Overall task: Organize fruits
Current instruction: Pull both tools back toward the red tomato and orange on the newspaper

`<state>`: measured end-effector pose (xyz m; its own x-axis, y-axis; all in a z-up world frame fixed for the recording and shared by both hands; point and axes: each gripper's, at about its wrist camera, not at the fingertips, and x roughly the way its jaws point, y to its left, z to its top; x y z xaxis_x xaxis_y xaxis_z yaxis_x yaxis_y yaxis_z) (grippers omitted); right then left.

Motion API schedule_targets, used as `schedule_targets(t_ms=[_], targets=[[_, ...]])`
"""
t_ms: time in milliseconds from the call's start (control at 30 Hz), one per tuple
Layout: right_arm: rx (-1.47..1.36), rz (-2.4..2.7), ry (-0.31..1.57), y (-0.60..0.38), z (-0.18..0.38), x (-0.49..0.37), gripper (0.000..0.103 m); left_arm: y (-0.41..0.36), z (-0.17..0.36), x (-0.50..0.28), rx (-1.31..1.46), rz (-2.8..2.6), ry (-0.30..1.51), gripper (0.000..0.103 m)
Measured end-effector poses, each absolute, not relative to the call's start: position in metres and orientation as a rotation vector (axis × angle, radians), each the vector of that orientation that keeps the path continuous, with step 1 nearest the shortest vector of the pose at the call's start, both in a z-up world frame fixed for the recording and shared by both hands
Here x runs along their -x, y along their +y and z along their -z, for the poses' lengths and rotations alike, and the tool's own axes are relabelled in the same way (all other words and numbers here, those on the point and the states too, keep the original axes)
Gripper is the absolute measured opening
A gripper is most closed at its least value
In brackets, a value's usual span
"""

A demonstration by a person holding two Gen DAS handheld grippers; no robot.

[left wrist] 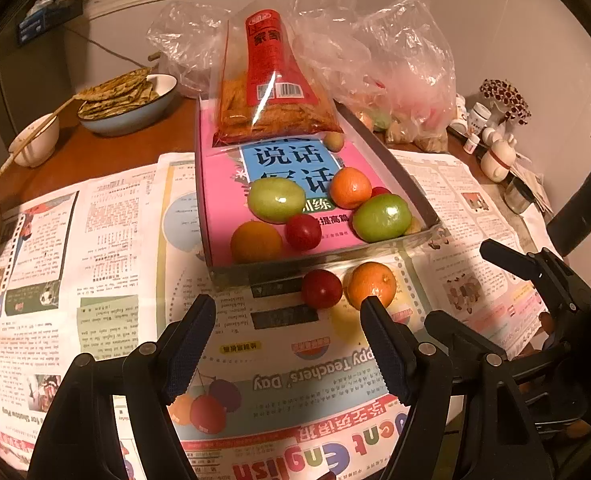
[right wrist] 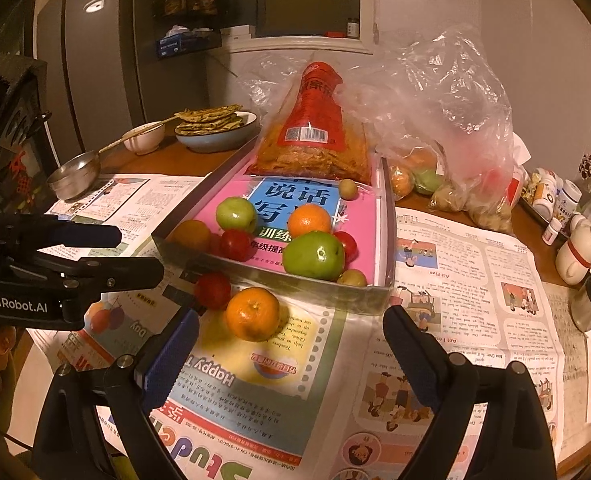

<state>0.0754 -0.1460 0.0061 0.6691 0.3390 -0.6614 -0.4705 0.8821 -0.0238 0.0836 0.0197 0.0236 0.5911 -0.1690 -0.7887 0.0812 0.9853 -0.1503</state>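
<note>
A shallow box (left wrist: 391,152) (right wrist: 387,216) lined with a pink book holds two green apples (left wrist: 276,199) (right wrist: 314,255), oranges (left wrist: 350,187) (right wrist: 308,220), red fruits (left wrist: 303,231) (right wrist: 237,245) and a snack bag (left wrist: 273,92). On the newspaper in front of the box lie an orange (left wrist: 371,284) (right wrist: 253,313) and a red fruit (left wrist: 321,289) (right wrist: 214,290). My left gripper (left wrist: 287,320) is open and empty just short of them. My right gripper (right wrist: 291,334) is open and empty, with the orange just ahead between its fingers.
Newspapers (left wrist: 95,248) cover the wooden table. A bowl of flatbreads (left wrist: 131,100), a small bowl with chopsticks (left wrist: 35,140) and a metal ladle (right wrist: 75,178) stand at the back left. Plastic bags with fruit (right wrist: 447,152) and small bottles (right wrist: 555,204) stand at the back right.
</note>
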Motion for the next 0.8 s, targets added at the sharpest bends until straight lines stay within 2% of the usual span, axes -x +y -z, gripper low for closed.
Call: schedule_targets(t_ms=[800], targets=[[0.231, -0.476, 0.726, -0.137, 0.003, -0.063, 0.093, 0.021, -0.016, -0.072, 0.095, 0.153, 0.945, 0.076]])
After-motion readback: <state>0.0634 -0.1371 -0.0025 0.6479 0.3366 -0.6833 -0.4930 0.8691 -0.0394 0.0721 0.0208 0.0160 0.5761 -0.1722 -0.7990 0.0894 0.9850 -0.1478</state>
